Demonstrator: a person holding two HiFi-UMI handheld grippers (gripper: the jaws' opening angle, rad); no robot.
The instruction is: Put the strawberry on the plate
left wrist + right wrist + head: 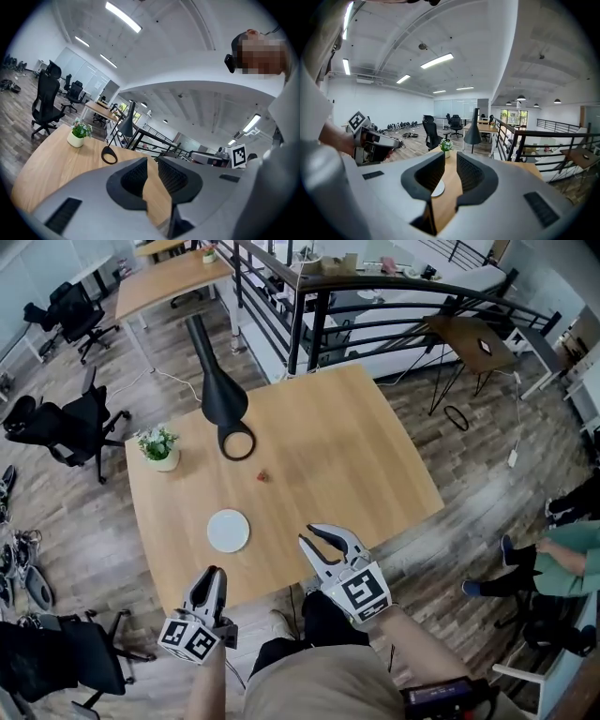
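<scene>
The small red strawberry (pixel 263 476) lies on the wooden table (pixel 356 437), near its middle. A round white plate (pixel 228 530) sits nearer the front edge, left of the strawberry, and part of the plate (pixel 438 188) shows between the right jaws. My left gripper (pixel 212 570) (pixel 152 161) hovers at the front edge just below the plate. My right gripper (pixel 312 536) (pixel 450 157) is over the front edge, right of the plate. Both hold nothing, with a narrow gap between the jaws. Neither gripper view shows the strawberry.
A black lamp (pixel 222 390) leans over the far left of the table, its ring base (pixel 236 442) beside a small potted plant (pixel 159 446). Office chairs (pixel 66 427) stand to the left, a railing (pixel 375 296) runs behind, and a seated person (pixel 553 559) is at the right.
</scene>
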